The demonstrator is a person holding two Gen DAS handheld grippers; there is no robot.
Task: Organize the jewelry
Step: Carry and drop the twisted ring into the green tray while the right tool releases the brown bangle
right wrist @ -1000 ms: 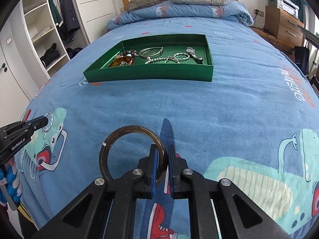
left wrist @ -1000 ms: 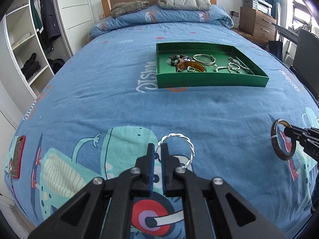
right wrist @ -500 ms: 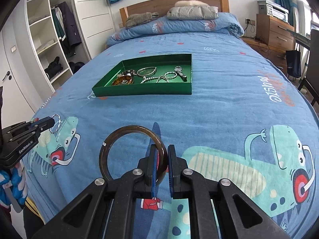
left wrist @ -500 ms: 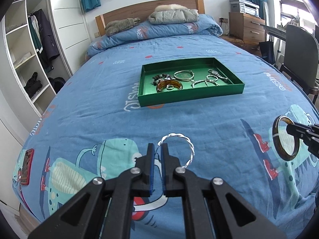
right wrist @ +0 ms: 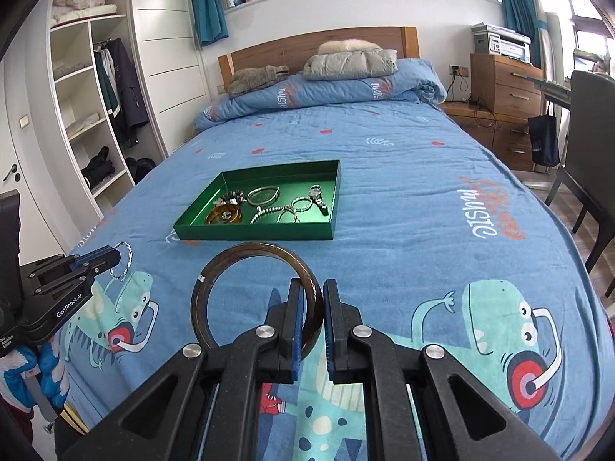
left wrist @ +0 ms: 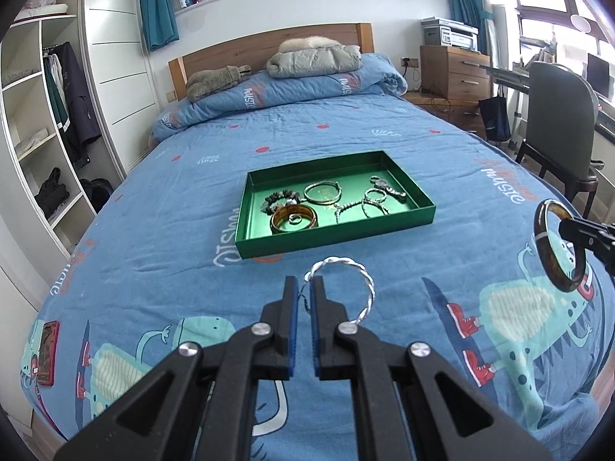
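The left hand-held gripper [left wrist: 304,295] is pinching a twisted silver ring [left wrist: 346,284]; the right hand-held gripper [right wrist: 310,299] is clamping a dark bangle [right wrist: 246,265] upright. Open bed [left wrist: 153,230] is lying before the tray [left wrist: 334,236], mid-frame.

- The blue cotton bedspread [left wrist: 161,207] is printed with teal cartoon dinosaurs, red dots and orange-and-white lettering.
- The shallow rectangular cardboard tray [left wrist: 334,235] is dark green outside and glossy green inside.
- The twisted metal bangle [left wrist: 357,274] is silver.
- The smooth round resin bangle [right wrist: 246,250] is mottled dark brown with a small white band.
- The flat amber bangle [left wrist: 294,219] in the tray is translucent orange-brown.
- The black plastic fingers [right wrist: 296,307] carry blue pads.
- The window curtains [left wrist: 155,4] are teal.
- The wooden headboard [right wrist: 307,44] is warm brown.
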